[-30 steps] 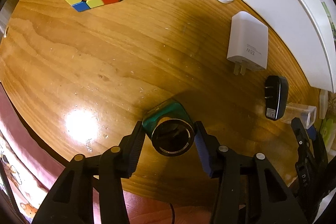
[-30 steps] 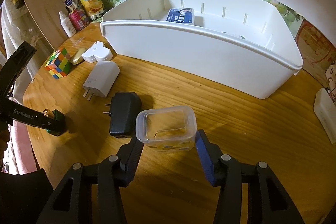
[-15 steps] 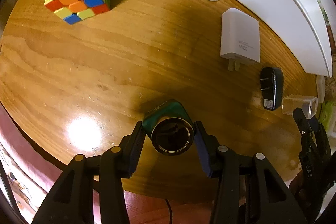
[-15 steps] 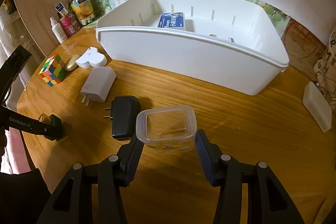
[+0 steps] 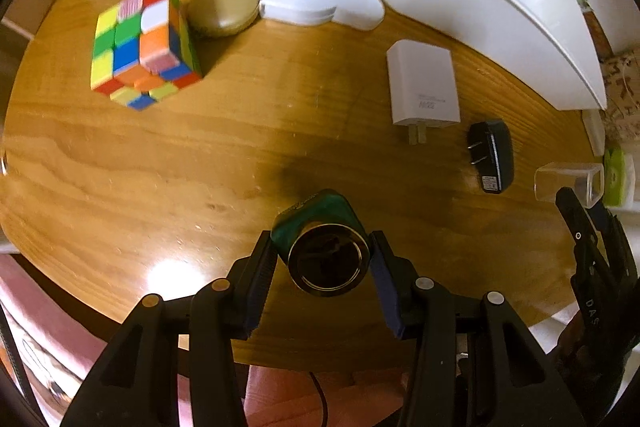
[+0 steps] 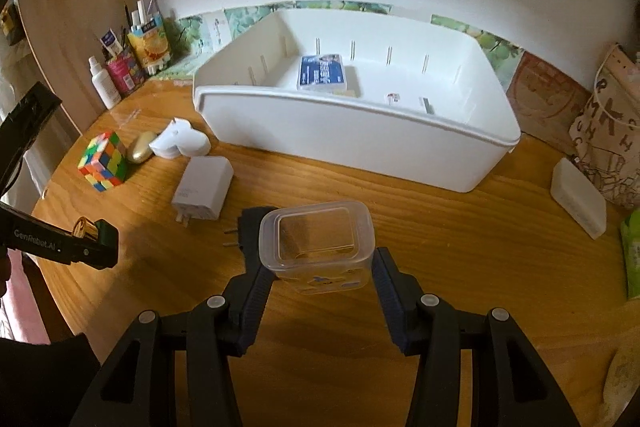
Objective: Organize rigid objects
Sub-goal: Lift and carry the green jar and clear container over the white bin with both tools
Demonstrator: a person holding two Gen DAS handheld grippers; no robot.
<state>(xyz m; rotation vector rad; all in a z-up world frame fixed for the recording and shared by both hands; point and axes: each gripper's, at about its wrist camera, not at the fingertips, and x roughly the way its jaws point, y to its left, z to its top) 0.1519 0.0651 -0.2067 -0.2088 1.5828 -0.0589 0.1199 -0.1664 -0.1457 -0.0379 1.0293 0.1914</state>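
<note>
The left gripper (image 5: 324, 259) is closed on a green bottle (image 5: 320, 219), and the right gripper (image 6: 318, 267) is closed on a clear box (image 6: 316, 243) above the table (image 6: 460, 247).

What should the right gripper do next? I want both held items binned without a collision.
Probably carry the clear container, held in the right gripper, forward over the white bin; its near half looks bare, and the left gripper holds its bottle far aside.
</note>
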